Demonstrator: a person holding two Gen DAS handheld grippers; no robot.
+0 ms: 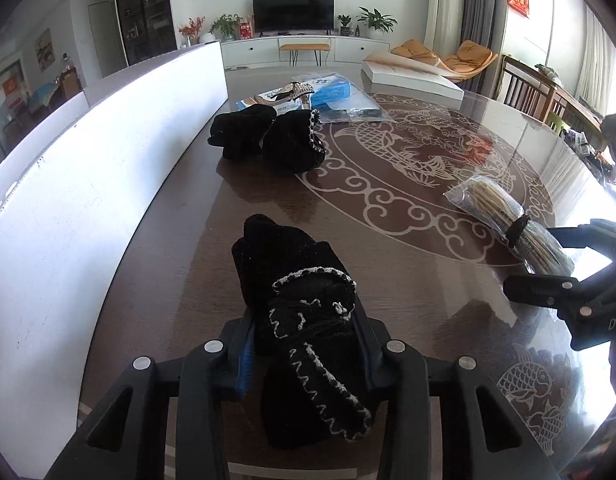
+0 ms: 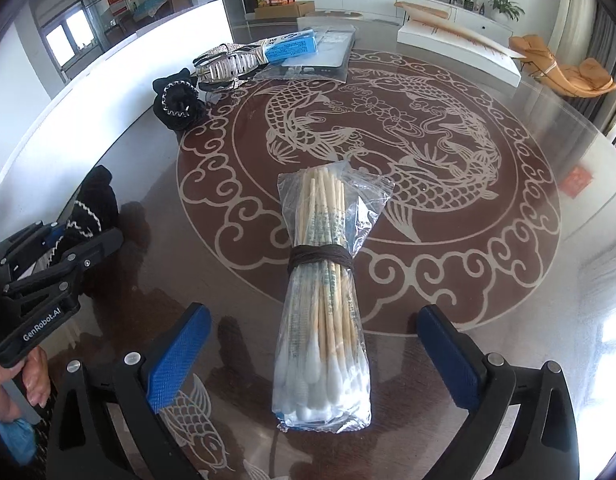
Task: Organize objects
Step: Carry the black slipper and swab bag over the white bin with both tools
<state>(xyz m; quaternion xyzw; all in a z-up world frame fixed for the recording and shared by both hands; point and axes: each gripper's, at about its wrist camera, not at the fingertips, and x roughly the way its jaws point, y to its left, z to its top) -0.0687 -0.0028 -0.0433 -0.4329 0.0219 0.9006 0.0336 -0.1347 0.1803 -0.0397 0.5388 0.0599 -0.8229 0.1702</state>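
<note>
Now a rolled black sock (image 1: pixel 304 332) with white stitching is clamped between the pads of the left gripper (image 1: pixel 304 344), low over the glass-topped table (image 1: pixel 387 280). Meanwhile the right gripper (image 2: pixel 313 352) is held wide apart around a bagged bundle of cotton swabs (image 2: pixel 323 292), which is left lying untouched on the table's carp pattern.

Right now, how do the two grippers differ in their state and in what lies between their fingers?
The left gripper is shut on a black cloth bundle with white stitching; the right gripper stands wide open. The right gripper's blue pads do not touch the bag of cotton swabs lying between them, while the left gripper's fingers press the black cloth bundle. Both point down at the glass-topped table.
</note>
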